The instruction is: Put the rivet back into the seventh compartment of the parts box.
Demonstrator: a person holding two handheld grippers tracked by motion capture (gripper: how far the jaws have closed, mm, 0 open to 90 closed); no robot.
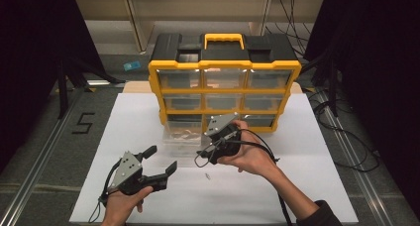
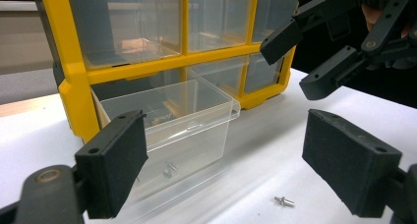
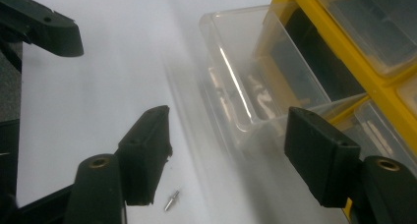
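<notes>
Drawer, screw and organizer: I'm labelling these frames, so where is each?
drawer (image 2: 196, 121), left gripper view, clear front wall
screw (image 2: 284, 201), left gripper view, shaft
organizer (image 1: 224, 64), high view, yellow top rail

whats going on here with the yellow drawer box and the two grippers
A person holds a gripper in each hand at a white table. A clear drawer is pulled out from the bottom row of the yellow organizer, with small metal parts inside. The right gripper hovers beside the drawer, jaws open and empty. The left gripper waits nearer the person, also open and empty. One small screw lies loose on the table in front of the drawer.
</notes>
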